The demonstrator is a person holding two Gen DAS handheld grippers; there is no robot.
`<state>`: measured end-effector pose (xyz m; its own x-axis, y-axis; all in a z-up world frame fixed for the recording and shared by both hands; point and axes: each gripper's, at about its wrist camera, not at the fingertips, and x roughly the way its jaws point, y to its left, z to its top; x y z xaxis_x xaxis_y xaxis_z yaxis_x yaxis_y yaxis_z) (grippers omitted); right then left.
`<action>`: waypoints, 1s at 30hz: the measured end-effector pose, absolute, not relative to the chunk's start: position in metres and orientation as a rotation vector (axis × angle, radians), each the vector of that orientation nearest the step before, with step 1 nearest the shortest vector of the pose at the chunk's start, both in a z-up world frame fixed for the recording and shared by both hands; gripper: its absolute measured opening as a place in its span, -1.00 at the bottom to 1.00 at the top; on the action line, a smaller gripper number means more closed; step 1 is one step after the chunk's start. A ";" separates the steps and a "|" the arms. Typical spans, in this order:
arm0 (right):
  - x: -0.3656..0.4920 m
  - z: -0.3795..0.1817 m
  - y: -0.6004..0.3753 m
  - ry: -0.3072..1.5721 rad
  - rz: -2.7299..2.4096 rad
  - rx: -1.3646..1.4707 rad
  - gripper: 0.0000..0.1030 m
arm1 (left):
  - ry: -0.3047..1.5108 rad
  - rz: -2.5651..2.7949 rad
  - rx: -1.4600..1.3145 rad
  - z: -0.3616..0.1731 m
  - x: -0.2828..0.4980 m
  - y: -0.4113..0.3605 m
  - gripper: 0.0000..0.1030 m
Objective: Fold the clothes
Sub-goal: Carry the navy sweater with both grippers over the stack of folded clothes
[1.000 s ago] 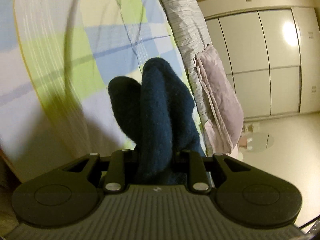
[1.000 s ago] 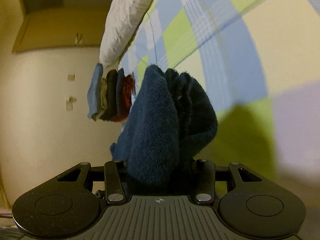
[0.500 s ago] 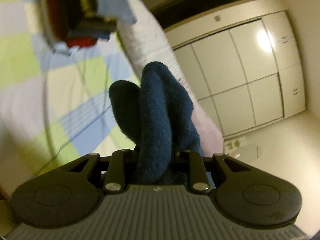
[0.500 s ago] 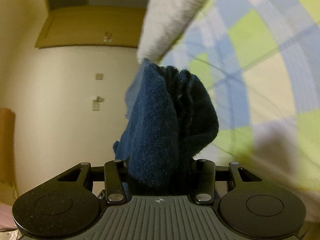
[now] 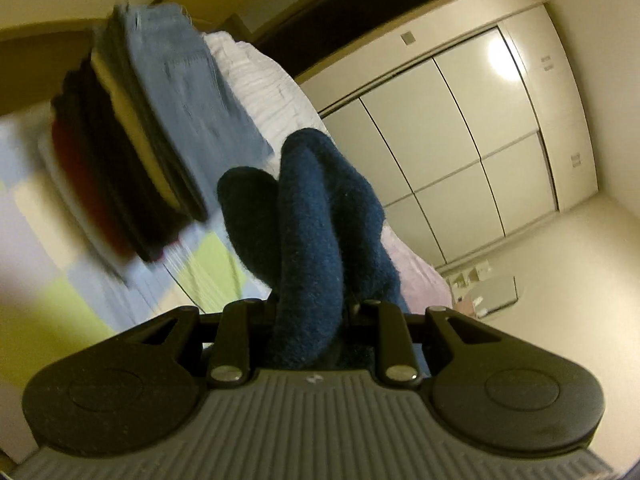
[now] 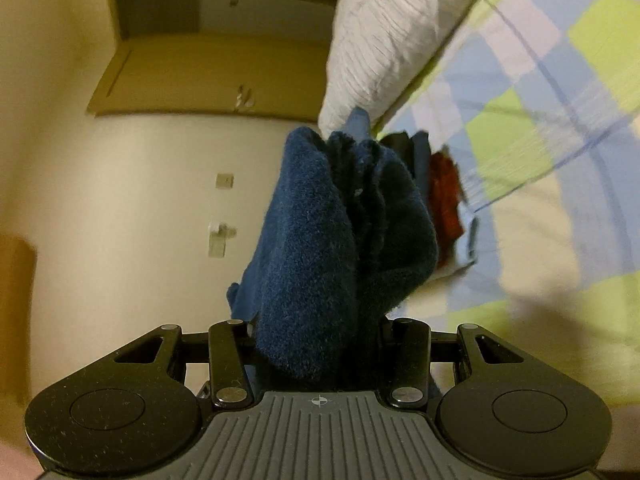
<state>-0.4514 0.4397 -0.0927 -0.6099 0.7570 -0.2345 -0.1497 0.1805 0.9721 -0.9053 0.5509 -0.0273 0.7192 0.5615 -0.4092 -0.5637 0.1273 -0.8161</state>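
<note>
My left gripper (image 5: 310,320) is shut on a folded dark blue fleece garment (image 5: 316,220) that bulges out between the jaws and hides the fingertips. My right gripper (image 6: 320,332) is shut on the same blue garment (image 6: 340,232), bunched in thick folds. Both hold it in the air over the bed. A stack of folded clothes (image 5: 132,148), with light blue denim on top and black, yellow and red layers below, lies on the checked sheet close ahead of the left gripper. The stack also shows in the right wrist view (image 6: 444,196), partly hidden behind the garment.
The bed has a checked green, blue and white sheet (image 6: 540,160). A white striped pillow (image 6: 400,32) lies beyond the stack. White wardrobe doors (image 5: 460,132) and a cream wall stand past the bed. A pink cloth (image 5: 416,276) hangs at the bed edge.
Both grippers have swung with the blue garment toward the stack of folded clothes, which now looms much closer in the left view. Both grips are unchanged.
</note>
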 end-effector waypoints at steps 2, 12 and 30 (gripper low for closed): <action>-0.491 -0.096 0.462 1.705 1.492 0.614 -0.13 | 0.041 0.798 -1.174 -0.025 -0.936 0.588 -0.60; -0.577 -0.050 0.611 1.572 1.476 0.733 -0.13 | 0.019 0.718 -1.075 0.022 -0.983 0.765 -0.60; -0.569 -0.094 0.737 1.661 1.283 0.683 -0.12 | 0.103 0.667 -1.188 -0.051 -0.998 0.931 -0.60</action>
<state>-0.5694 0.7371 -0.0935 -0.4418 0.8389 -0.3180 -0.0960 0.3082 0.9465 -0.9977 0.9312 -0.0506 0.8053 0.4258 -0.4125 -0.5306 0.2071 -0.8220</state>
